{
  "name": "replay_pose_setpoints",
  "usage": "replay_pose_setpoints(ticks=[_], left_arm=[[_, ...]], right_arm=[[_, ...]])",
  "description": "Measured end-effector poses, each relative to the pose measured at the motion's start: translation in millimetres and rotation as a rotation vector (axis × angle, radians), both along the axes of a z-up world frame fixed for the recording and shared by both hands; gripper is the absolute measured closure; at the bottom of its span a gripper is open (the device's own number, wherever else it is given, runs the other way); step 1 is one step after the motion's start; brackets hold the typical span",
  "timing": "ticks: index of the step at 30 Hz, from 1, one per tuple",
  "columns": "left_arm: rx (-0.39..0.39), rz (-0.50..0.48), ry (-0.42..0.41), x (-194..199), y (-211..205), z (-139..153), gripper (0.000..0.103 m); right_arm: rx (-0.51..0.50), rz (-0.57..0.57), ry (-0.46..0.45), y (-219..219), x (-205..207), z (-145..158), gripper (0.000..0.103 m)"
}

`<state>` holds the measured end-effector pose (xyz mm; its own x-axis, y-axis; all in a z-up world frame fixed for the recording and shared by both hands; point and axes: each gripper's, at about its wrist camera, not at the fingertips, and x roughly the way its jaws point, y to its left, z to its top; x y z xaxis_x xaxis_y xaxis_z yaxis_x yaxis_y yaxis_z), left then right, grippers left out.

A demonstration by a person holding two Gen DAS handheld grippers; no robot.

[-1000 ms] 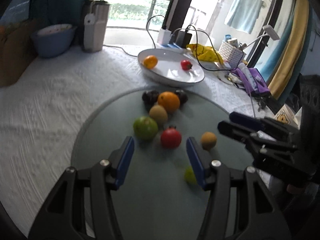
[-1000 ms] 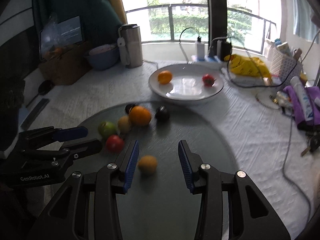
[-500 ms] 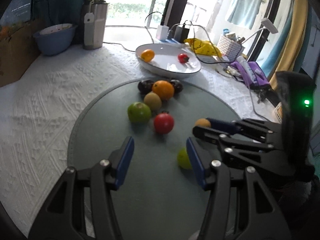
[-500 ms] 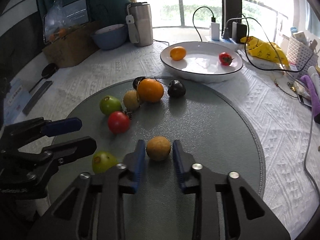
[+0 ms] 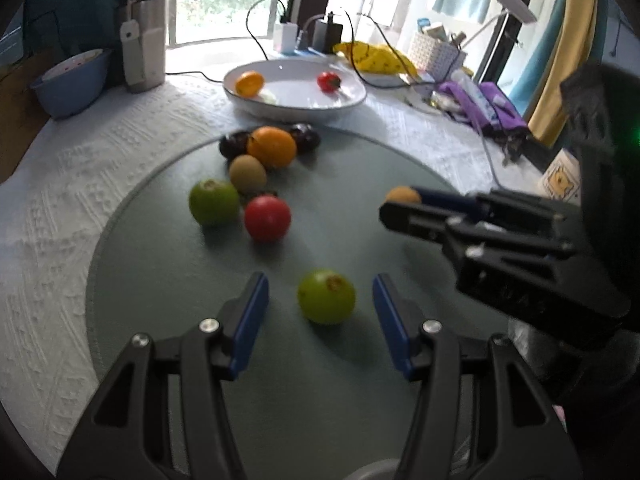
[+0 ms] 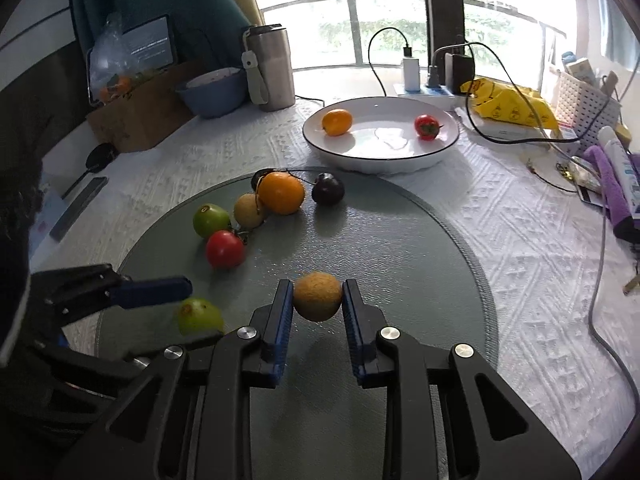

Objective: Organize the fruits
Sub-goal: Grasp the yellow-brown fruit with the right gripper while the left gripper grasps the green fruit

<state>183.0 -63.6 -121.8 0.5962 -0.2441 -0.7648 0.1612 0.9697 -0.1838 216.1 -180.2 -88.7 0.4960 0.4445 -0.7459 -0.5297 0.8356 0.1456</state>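
On the round grey-green mat [image 6: 400,240] that covers the middle of the tabletop [image 6: 520,232], the right gripper [image 6: 317,292] is clenched on a small tan-brown round fruit [image 6: 318,296], with both blue pads touching its sides. From the left wrist view only a sliver of that fruit [image 5: 402,194] shows past the right gripper's [image 5: 400,204] fingertips.

Just to its left, the left gripper [image 5: 320,292] stands released, its fingers spread wide on either side of a small green fruit [image 5: 326,296] that lies on the mat between them, touching neither pad. In the right wrist view the same green fruit [image 6: 200,316] sits blurred below the left gripper's blue finger [image 6: 152,290].

Farther out on the mat lies a loose cluster: a red tomato [image 6: 225,249], a larger green fruit [image 6: 211,220], a brownish kiwi-like fruit [image 6: 249,210], a big orange [image 6: 281,193], and a dark plum [image 6: 328,189], with another dark fruit [image 6: 260,176] mostly hidden behind the orange.

Beyond the mat's far edge rests a white plate [image 6: 380,156] holding a small orange fruit [image 6: 337,121] on its left side and a small red tomato [image 6: 427,126] on its right, well apart.

Behind it stand a steel tumbler [image 6: 270,68], a blue bowl [image 6: 212,92], and a yellow bag [image 6: 508,104].
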Motion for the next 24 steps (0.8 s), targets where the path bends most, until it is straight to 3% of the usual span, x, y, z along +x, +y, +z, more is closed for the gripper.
replay_pose_setpoints(ticks=[2,6,8,24], left_arm=[[0.016,-0.006,-0.006,-1,-3,0,0.048],[0.040,-0.021,-0.012,-3,-8,0,0.070],[0.043,-0.025,-0.014,-3,-10,0,0.074],[0.033,-0.047,-0.052,-2,-10,18,0.075]], right_arm=[[0.003,-0.005,-0.001,-2,-1,0,0.076],[0.009,-0.009,-0.005,-4,-2,2,0.076],[0.012,-0.011,-0.010,-5,-2,4,0.076],[0.020,-0.018,-0.048,-6,-2,23,0.076]])
